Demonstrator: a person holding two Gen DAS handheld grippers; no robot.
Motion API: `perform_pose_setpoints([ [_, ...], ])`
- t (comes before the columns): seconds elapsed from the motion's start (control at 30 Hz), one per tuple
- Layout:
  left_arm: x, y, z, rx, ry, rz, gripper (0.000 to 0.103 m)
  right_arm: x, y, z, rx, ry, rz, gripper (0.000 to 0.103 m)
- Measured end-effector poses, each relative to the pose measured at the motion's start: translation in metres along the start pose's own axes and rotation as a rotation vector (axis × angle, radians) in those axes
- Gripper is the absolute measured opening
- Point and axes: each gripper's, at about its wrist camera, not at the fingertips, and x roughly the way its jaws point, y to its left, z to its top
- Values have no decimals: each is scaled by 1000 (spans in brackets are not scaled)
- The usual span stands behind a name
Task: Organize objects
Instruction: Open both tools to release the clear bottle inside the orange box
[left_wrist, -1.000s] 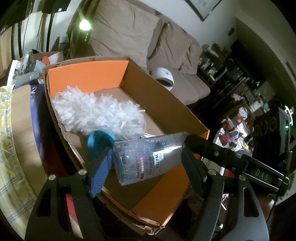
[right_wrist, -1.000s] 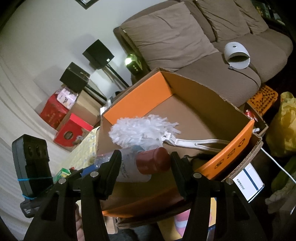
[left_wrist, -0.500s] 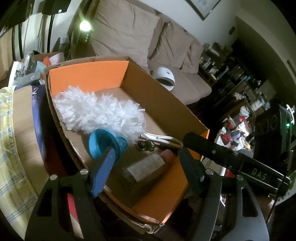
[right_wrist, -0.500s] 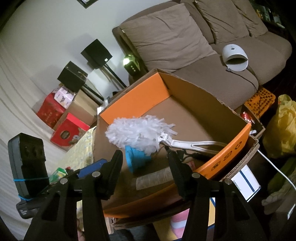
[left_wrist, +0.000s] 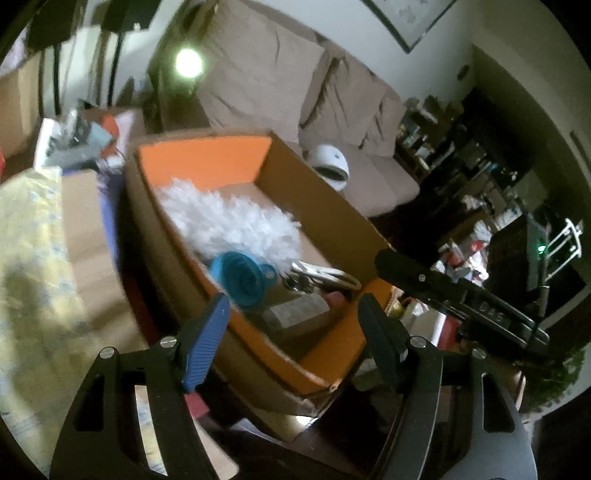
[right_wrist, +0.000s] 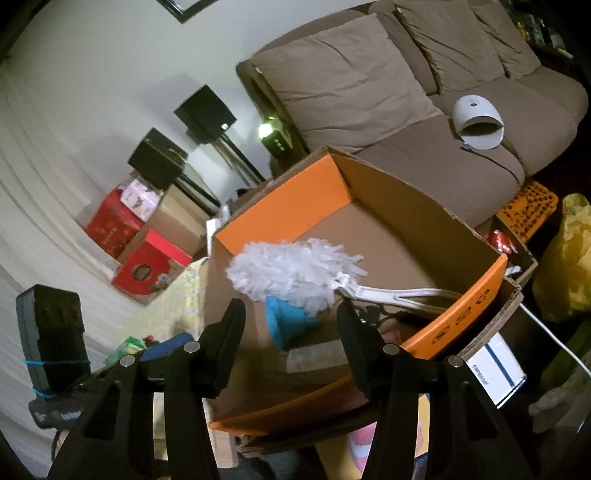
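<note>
A cardboard box (left_wrist: 332, 218) with orange flaps holds a white fluffy duster (left_wrist: 229, 221), a blue funnel (left_wrist: 240, 277) and a clear labelled bottle (left_wrist: 295, 317) with a reddish cap, lying on its side near the front corner. My left gripper (left_wrist: 293, 306) hangs above the box's near edge, open, with nothing between its blue pad (left_wrist: 207, 339) and the black finger. In the right wrist view the same box (right_wrist: 399, 206), duster (right_wrist: 291, 269), funnel (right_wrist: 284, 321) and bottle (right_wrist: 317, 354) show. My right gripper (right_wrist: 291, 314) stands open over the box's front, empty.
A brown sofa (right_wrist: 369, 85) with a white domed device (right_wrist: 478, 125) stands behind the box. Red boxes (right_wrist: 122, 236) and black speakers (right_wrist: 203, 114) sit at the left wall. A yellow patterned cloth (left_wrist: 33, 258) covers the surface left of the box. Clutter and a yellow bag (right_wrist: 569, 258) crowd the right.
The bottle that sat between my left gripper's fingers now lies on the box floor. The left gripper has drawn back and up from the box. The right gripper has hardly moved.
</note>
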Motion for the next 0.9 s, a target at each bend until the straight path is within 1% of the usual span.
perform_pose_setpoints([
  [0.13,-35,3,3,22,-67,29,68,-4,6,1,-12,-11,6,54],
  [0.2,-47,5,2,29,-89,52,69,-6,9,1,-14,-13,6,54],
  [0.23,-55,9,-1,28,-99,70,69,-7,12,1,-18,-15,4,54],
  [0.33,-70,23,-9,-8,-114,82,69,-12,23,1,-45,-30,17,54],
  [0.4,-76,33,-13,-31,-114,92,69,-14,29,1,-59,-36,27,54],
  [0.5,-81,47,-18,-53,-114,137,69,-17,38,0,-79,-43,32,54],
  [0.6,-88,62,-24,-93,-111,143,69,-19,49,-1,-100,-48,38,54],
  [0.73,-95,75,-33,-99,-114,210,69,-20,60,-3,-125,-48,57,54],
  [0.9,-103,89,-37,-139,-119,244,69,-21,74,-6,-150,-58,72,54],
])
